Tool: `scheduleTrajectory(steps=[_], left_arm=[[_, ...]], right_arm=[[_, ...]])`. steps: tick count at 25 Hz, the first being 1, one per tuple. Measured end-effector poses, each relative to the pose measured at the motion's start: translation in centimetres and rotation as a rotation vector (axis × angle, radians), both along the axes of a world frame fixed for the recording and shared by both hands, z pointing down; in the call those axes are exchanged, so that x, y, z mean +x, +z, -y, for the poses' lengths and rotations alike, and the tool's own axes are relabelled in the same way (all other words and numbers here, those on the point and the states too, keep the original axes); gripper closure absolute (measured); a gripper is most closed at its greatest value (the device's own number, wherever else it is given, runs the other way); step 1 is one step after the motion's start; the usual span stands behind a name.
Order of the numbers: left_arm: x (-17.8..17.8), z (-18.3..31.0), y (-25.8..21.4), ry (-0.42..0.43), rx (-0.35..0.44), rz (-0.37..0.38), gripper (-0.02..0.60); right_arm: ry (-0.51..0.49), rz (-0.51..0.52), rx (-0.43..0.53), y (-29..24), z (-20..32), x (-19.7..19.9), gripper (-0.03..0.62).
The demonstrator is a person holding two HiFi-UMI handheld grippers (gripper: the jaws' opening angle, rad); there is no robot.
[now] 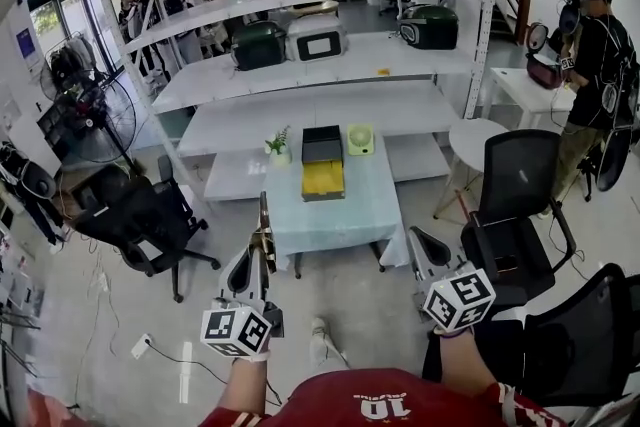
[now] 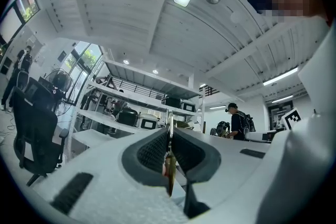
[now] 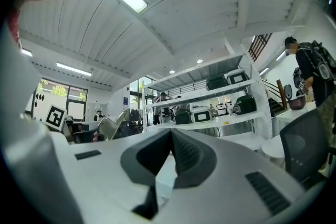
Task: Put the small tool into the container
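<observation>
On the cloth-covered table (image 1: 330, 215) ahead, a black-and-yellow container (image 1: 323, 177) is sitting open beside a small potted plant (image 1: 279, 147); whatever it is holding is too far off to tell. Well short of the table, the left gripper (image 1: 263, 253) is pinching the small tool (image 1: 265, 220), a thin brass-coloured strip, upright between its closed jaws. The right gripper (image 1: 421, 243) is hovering with its jaws pressed together on nothing.

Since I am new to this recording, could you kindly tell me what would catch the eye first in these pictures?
The slim brass-coloured small tool stands out first, pinched upright in the left gripper at the lower left of the head view. Straight ahead, on the pale table, sits the black and yellow container. The right gripper, at the lower right, is shut on nothing.
</observation>
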State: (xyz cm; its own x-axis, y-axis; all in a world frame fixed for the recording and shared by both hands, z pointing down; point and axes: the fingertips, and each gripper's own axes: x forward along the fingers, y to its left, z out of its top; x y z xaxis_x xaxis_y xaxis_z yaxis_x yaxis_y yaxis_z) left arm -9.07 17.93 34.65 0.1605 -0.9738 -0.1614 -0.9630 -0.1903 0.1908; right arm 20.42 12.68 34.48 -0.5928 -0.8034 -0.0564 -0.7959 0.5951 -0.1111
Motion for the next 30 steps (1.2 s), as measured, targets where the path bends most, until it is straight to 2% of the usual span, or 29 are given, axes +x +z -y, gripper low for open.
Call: scheduleTrajectory(steps=[8,14,23,30], left_arm=[[-3.5,6.5,-0.2,-0.002,0.001,-0.023,0.554],[-6.5,12.6,-0.3,0.010,0.003,-0.041,0.554],[-11.4,22.8,-1.6,0.068,-0.001,0.015,0.557],[-16.2,28.6,-1.3,0.093,0.006,0.046,0.558]], right_arm=[[0.010,0.018,0.034,-1.9,6.8,-3.4,0.589],[0.012,-0.007,0.057,-3.0,12.9,-7.1,0.589],[0.029,-0.044,0.034,-3.3,23.0,-13.5,0.589],[0.059,-0.042,0.044,-3.2,28.3,-18.6,0.589]])
